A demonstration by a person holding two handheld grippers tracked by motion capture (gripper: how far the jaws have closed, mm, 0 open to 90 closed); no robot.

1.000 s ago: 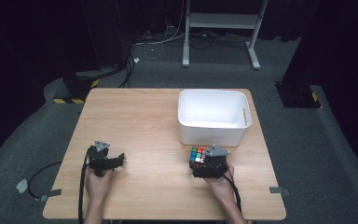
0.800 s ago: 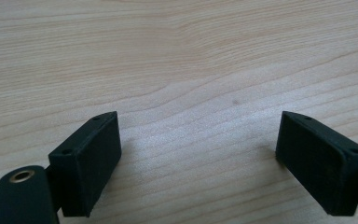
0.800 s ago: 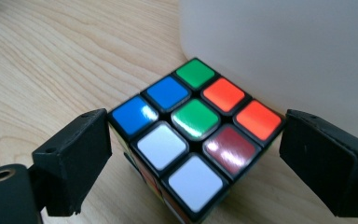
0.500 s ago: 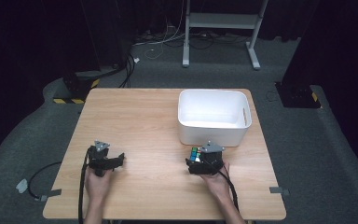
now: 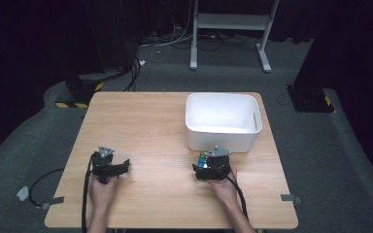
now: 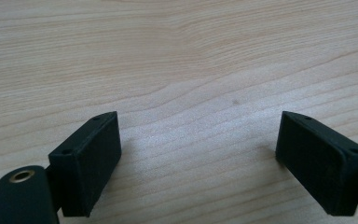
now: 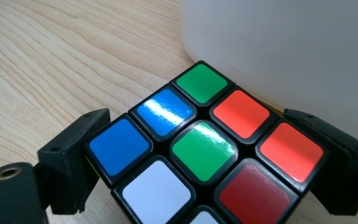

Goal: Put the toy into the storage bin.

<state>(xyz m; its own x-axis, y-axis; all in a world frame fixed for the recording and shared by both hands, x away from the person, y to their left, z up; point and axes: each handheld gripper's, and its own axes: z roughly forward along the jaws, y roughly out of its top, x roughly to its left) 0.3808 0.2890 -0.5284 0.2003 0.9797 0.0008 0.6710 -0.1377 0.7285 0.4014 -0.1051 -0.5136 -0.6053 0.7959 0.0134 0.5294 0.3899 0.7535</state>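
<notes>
Gripping the puzzle cube low centre, your right gripper clamps it; your left gripper gapes empty.

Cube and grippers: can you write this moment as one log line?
right gripper: shut on cube | left gripper: open, over table | white bin: beside cube
</notes>
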